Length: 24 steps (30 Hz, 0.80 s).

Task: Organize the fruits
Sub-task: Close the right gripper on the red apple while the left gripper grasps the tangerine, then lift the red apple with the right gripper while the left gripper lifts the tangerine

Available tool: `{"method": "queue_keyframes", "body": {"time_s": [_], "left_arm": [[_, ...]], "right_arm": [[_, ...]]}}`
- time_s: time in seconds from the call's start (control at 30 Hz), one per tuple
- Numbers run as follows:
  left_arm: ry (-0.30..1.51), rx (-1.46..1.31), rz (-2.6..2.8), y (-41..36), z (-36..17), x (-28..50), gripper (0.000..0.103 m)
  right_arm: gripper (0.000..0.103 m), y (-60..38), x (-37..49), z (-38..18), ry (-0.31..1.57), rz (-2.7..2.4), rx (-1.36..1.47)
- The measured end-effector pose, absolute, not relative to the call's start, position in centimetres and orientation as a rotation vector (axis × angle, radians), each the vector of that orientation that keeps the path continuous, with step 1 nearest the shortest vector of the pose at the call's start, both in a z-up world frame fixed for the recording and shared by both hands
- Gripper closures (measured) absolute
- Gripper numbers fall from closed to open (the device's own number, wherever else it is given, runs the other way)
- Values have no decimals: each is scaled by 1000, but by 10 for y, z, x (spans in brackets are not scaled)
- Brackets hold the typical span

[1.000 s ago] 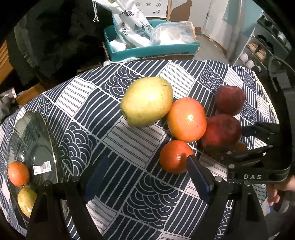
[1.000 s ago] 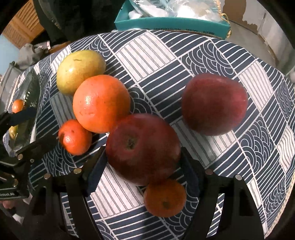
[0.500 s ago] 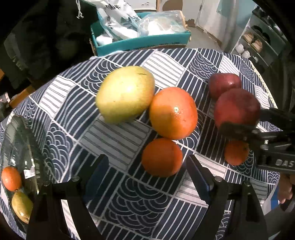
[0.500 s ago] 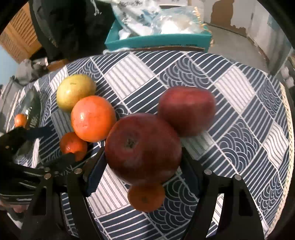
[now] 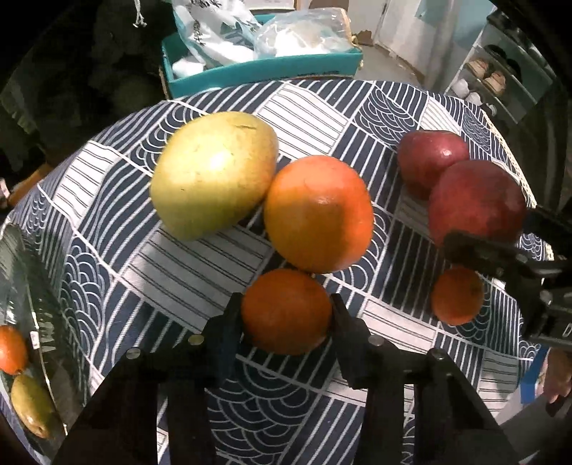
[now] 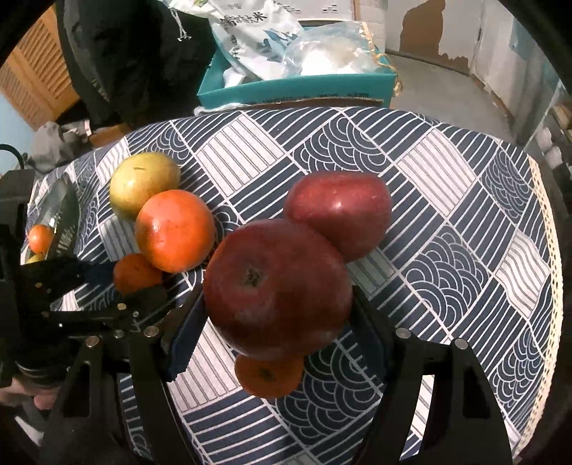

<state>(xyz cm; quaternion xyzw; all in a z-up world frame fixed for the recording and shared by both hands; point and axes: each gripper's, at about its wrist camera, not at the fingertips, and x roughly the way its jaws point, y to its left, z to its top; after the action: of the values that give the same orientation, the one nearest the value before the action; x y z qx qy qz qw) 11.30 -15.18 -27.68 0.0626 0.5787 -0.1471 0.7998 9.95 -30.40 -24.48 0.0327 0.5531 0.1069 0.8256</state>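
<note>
A round table under a navy-and-white patterned tablecloth (image 5: 307, 118) fills both views; beyond its far edge sits a teal box (image 6: 296, 87) — stuffed with a printed white bag (image 6: 250, 32) and a clear plastic bag (image 5: 304, 35); a white shoe rack (image 5: 497, 78) stands at the right; wooden slatted panelling (image 6: 32, 82) shows at the left.

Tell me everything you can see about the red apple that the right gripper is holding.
The red apple is large, round and dark red, with a smooth, slightly glossy skin carrying faint pale speckles. Its brownish stem pit faces the right wrist camera. It sits clamped between the two fingers of the right gripper, one pad on each side, and seems lifted above the patterned tablecloth. It hides part of a small orange lying below it. A second red apple lies just behind; whether they touch is unclear.
</note>
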Motion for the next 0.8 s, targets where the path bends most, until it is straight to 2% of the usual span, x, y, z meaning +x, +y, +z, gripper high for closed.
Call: {"method": "queue_keyframes", "body": {"time_s": [0.43,0.8], "left_arm": [[1165,103,-301,-137,-237,106,57],[1076,72,-304,-130,-190,94,57]], "right_arm": [[26,-303,98,-220,1099,188,33],[26,-296,87,-176,995,199,17]]}}
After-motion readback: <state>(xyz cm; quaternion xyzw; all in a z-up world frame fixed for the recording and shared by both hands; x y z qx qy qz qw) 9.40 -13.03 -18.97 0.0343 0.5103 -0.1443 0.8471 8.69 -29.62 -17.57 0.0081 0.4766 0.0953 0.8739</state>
